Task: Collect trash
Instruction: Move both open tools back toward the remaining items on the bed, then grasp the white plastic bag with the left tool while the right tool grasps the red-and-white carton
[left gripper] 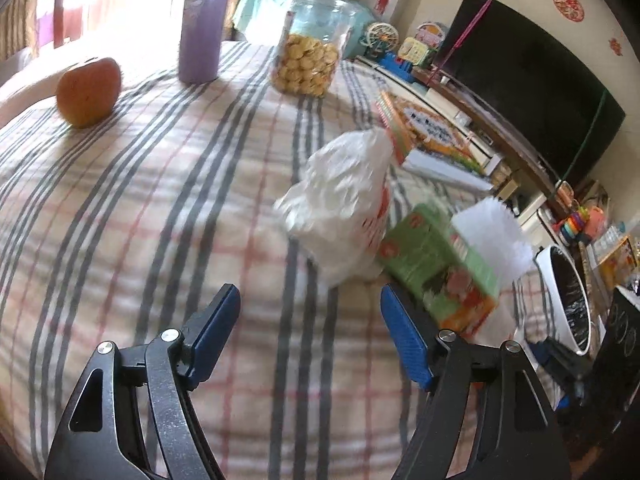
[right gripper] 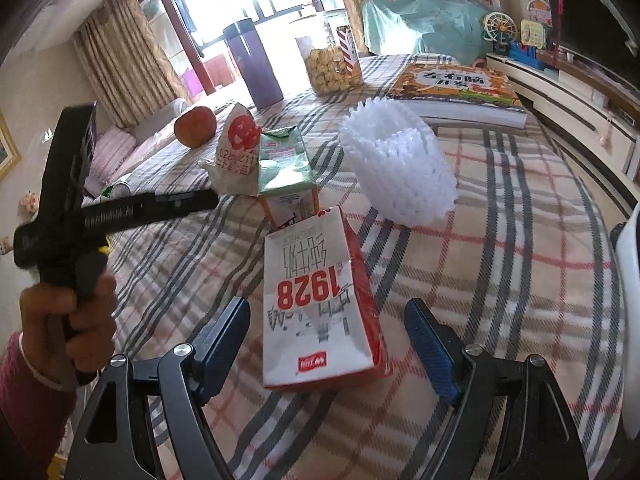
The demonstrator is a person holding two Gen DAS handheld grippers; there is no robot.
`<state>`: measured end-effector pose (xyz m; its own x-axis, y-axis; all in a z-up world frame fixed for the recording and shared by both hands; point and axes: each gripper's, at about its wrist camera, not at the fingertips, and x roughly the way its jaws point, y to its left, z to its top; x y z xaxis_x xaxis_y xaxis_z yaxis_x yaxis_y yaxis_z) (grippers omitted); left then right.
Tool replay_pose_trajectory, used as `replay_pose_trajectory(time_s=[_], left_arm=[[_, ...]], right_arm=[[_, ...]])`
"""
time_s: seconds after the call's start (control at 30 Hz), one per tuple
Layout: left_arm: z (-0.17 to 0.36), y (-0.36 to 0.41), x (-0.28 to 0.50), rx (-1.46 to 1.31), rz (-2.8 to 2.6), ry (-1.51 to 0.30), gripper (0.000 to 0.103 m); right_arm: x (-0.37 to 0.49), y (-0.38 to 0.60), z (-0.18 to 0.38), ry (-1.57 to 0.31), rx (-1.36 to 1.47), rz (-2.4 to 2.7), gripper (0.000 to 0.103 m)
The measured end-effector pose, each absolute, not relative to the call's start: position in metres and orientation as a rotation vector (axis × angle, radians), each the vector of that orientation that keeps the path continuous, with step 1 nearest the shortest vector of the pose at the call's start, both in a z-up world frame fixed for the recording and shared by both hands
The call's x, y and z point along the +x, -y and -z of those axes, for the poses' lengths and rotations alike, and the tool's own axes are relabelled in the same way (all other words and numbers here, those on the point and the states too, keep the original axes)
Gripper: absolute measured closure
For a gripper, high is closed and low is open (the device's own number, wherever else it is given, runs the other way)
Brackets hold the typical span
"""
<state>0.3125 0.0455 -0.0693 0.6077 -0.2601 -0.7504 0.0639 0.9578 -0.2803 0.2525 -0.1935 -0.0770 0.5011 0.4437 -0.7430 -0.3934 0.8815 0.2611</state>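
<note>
In the right wrist view a flattened white and red carton printed 1928 (right gripper: 316, 304) lies on the checked cloth between the fingers of my right gripper (right gripper: 326, 308). The gripper is open, with a gap on each side of the carton. Beyond it stand a green carton (right gripper: 284, 168), a crumpled white paper bag with red print (right gripper: 236, 152) and a white foam net (right gripper: 400, 168). My left gripper (left gripper: 308, 300) is open over bare cloth. The paper bag (left gripper: 340, 208) sits just ahead of it, with the green carton (left gripper: 436, 268) by its right finger and the foam net (left gripper: 492, 236) behind.
An apple (left gripper: 88, 92), a purple bottle (left gripper: 204, 24) and a jar of biscuits (left gripper: 308, 52) stand at the far side, and a book (left gripper: 432, 136) lies far right. A white bin with a black liner (left gripper: 568, 300) stands off the right edge. A person's hand (right gripper: 68, 312) holds the left tool.
</note>
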Motion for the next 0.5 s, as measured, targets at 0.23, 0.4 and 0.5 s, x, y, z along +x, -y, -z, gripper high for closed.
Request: replay_pose_trajectory(time_s=[0.23,0.4,0.5], left_arm=[[0.079,-0.032,0.333,-0.202,0.231,-0.873,0.077],[0.074,-0.031,0.318,-0.168,0.222,-0.847,0.083],[0.071,-0.036,0.301,-0.173,0.21,-0.854,0.083]], right_arm=[[0.258,0.193,0.078,-0.914,0.069,-0.506,0.036],[0.255,0.194,0.077,-0.914,0.077,-0.507,0.045],[0.25,0.196,0.075,-0.916,0.095,-0.508,0.046]])
